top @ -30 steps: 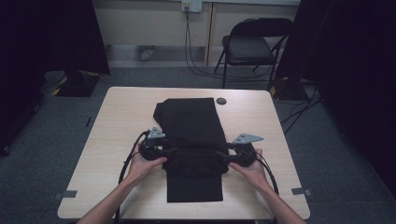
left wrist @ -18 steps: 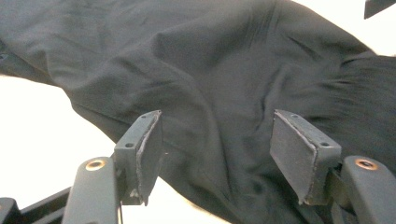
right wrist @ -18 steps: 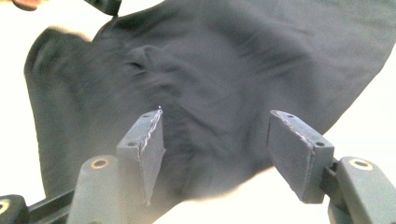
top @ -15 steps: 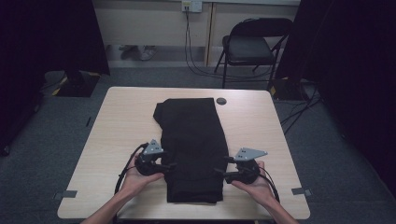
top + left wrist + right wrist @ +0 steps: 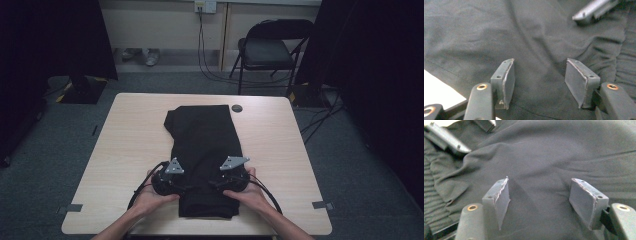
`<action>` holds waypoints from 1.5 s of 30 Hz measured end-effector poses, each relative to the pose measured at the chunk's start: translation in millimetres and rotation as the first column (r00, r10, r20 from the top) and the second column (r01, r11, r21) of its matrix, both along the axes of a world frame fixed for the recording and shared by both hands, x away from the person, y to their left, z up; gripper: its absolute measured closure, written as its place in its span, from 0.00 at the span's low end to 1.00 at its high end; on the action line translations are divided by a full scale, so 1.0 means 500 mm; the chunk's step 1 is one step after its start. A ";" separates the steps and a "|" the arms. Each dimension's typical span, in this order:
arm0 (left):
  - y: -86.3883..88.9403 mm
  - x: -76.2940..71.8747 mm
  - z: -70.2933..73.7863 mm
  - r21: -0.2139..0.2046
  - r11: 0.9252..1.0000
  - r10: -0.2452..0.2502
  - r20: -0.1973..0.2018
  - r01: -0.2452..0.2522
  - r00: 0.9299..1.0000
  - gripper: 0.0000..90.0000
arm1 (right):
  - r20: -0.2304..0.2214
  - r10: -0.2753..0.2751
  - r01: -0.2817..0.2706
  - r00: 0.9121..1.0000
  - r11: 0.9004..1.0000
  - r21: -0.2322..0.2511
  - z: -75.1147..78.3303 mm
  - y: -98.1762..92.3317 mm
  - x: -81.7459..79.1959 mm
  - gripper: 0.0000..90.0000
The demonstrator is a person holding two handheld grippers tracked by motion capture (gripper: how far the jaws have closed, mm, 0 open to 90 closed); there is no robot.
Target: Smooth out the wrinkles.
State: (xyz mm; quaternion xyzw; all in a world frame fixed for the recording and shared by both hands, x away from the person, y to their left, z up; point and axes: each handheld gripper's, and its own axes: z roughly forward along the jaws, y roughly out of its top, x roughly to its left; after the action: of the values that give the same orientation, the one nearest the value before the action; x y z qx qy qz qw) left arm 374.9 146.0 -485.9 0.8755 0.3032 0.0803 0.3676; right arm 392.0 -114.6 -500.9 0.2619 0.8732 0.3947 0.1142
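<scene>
So there's a black garment (image 5: 205, 155) folded into a long strip down the middle of the light wooden table (image 5: 125, 145), running from the far half right to the near edge. It looks like dark knit fabric; in the left gripper view you can see a stitched hem along its edge (image 5: 454, 72) with a corner of pale tabletop (image 5: 439, 90) next to it, and there's a ribbed section bunched up at the side in the right gripper view (image 5: 434, 192).

Both grippers are parked on the near end of the garment, facing each other across it. The left gripper (image 5: 184, 188) comes in from the garment's left edge, the right gripper (image 5: 214, 184) from the right, and they're close together. Left gripper's jaws are spread apart over the cloth, having just been closing a bit, with the fabric lying flat between the pads (image 5: 507, 80) and not pinched. Right gripper's jaws are spread too and have just been opening, with cloth under and between the pads (image 5: 501, 197) but nothing clamped. Each gripper view catches the grey plate of the other gripper up top.

Further out: a small dark round disc (image 5: 237, 108) sits on the far side of the table just beside the garment's far corner. Behind the table there's a black folding chair (image 5: 272, 50), cables (image 5: 210, 60) hanging from a wall outlet, and grey carpet.
</scene>
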 end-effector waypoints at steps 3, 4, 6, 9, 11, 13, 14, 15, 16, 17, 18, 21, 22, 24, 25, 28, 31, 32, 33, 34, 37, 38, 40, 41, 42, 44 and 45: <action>0.008 0.007 0.009 -0.023 0.999 0.042 0.021 -0.042 0.999 0.46 | 0.007 -0.005 0.005 1.000 1.000 0.007 -0.003 -0.003 -0.011 0.36; 0.010 0.011 0.011 -0.028 0.998 0.050 0.022 -0.049 0.999 0.46 | 0.009 -0.001 0.001 1.000 1.000 0.010 -0.003 -0.004 -0.015 0.36; 0.012 0.013 0.016 -0.032 0.998 0.057 0.030 -0.056 0.998 0.46 | 0.007 0.003 -0.003 1.000 1.000 0.013 -0.004 -0.007 -0.028 0.36; 0.012 0.015 0.020 -0.031 0.998 0.057 0.040 -0.055 0.998 0.47 | -0.003 0.020 -0.020 1.000 1.000 0.003 -0.001 -0.012 -0.051 0.36; 0.011 0.016 0.021 -0.040 0.998 0.053 0.038 -0.051 0.998 0.47 | -0.017 0.026 -0.027 1.000 1.000 -0.009 0.002 -0.012 -0.069 0.36; 0.008 0.017 0.022 -0.039 0.998 0.050 0.035 -0.048 0.998 0.48 | -0.028 0.042 -0.042 0.999 0.999 -0.021 0.006 -0.011 -0.085 0.35; 0.007 0.018 0.022 -0.038 0.998 0.045 0.036 -0.044 0.998 0.48 | -0.042 0.048 -0.049 0.998 0.999 -0.023 0.008 -0.011 -0.091 0.35; 0.006 0.021 0.023 -0.034 0.998 0.045 0.035 -0.044 0.998 0.48 | -0.058 0.055 -0.057 0.997 0.998 -0.022 0.011 -0.011 -0.094 0.36; 0.005 0.024 0.024 -0.038 0.998 0.051 0.036 -0.049 0.998 0.49 | -0.077 0.066 -0.067 0.995 0.998 -0.012 0.015 -0.011 -0.095 0.39; 0.004 0.029 0.026 -0.044 0.998 0.053 0.044 -0.051 0.998 0.50 | -0.080 0.081 -0.081 0.994 0.997 0.001 0.017 -0.011 -0.092 0.40; 0.002 0.034 0.028 -0.037 0.998 0.056 0.046 -0.054 0.997 0.50 | -0.067 0.074 -0.074 0.995 0.997 0.001 0.021 -0.010 -0.086 0.39; 0.002 0.061 0.038 -0.031 0.997 0.070 0.077 -0.068 0.995 0.53 | -0.054 0.026 -0.022 0.998 0.997 0.068 0.040 -0.013 -0.049 0.39; 0.003 0.073 0.039 -0.054 0.995 0.089 0.062 -0.086 0.994 0.55 | -0.037 0.007 -0.004 0.999 0.997 0.082 0.048 -0.014 -0.035 0.39; 0.006 0.097 0.039 -0.048 0.993 0.114 0.077 -0.110 0.991 0.57 | 0.006 -0.017 0.016 1.000 0.995 0.095 0.065 -0.013 -0.007 0.40; 0.009 0.107 0.035 -0.076 0.988 0.143 0.075 -0.137 0.987 0.58 | 0.058 -0.040 0.033 0.998 0.994 0.103 0.073 -0.014 0.006 0.41; 0.009 0.134 0.015 -0.019 0.987 0.162 0.066 -0.161 0.985 0.57 | 0.064 -0.073 0.065 0.995 0.990 0.123 0.084 -0.007 0.059 0.39; 0.013 0.147 -0.001 -0.008 0.983 0.185 0.059 -0.185 0.981 0.56 | 0.044 -0.088 0.085 0.995 0.994 0.068 0.071 0.009 0.109 0.35; 0.013 0.148 -0.006 0.004 0.983 0.181 0.057 -0.181 0.982 0.55 | 0.035 -0.091 0.089 0.995 0.995 0.038 0.063 0.016 0.125 0.35; 0.013 0.148 -0.011 0.005 0.984 0.176 0.048 -0.176 0.983 0.54 | 0.033 -0.096 0.095 0.995 0.995 0.024 0.056 0.021 0.134 0.34; 0.013 0.147 -0.015 0.010 0.985 0.171 0.057 -0.172 0.984 0.53 | 0.037 -0.100 0.100 0.994 0.995 0.018 0.051 0.025 0.140 0.34; 0.011 0.142 -0.019 0.009 0.985 0.171 0.079 -0.172 0.982 0.53 | 0.024 -0.103 0.104 0.994 0.994 -0.027 0.021 0.035 0.154 0.33; 0.011 0.141 -0.019 0.011 0.985 0.169 0.082 -0.170 0.982 0.52 | 0.022 -0.104 0.105 0.994 0.994 -0.034 0.014 0.035 0.156 0.32; 0.012 0.138 -0.021 0.006 0.985 0.169 0.089 -0.171 0.982 0.52 | 0.003 -0.112 0.112 0.994 0.994 -0.019 0.010 0.031 0.158 0.32; 0.012 0.136 -0.022 -0.004 0.986 0.168 0.084 -0.169 0.982 0.51 | -0.003 -0.113 0.113 0.994 0.993 -0.021 0.010 0.030 0.159 0.32; 0.013 0.135 -0.023 -0.005 0.986 0.166 0.091 -0.167 0.982 0.51 | -0.008 -0.110 0.110 0.994 0.993 -0.033 0.008 0.029 0.158 0.32; 0.010 0.132 -0.022 -0.007 0.987 0.160 0.085 -0.160 0.983 0.51 | -0.023 -0.116 0.115 0.993 0.993 -0.021 0.005 0.025 0.154 0.32; 0.008 0.130 -0.022 -0.001 0.988 0.153 0.087 -0.153 0.984 0.49 | -0.027 -0.116 0.115 0.993 0.993 -0.022 0.006 0.022 0.150 0.32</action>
State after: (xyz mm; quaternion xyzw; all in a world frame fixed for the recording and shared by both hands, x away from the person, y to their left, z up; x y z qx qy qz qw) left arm 439.7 149.7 -496.7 0.8464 0.3529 0.1474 0.3706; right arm 467.3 -103.6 -498.1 0.3163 0.8621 0.3749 0.1270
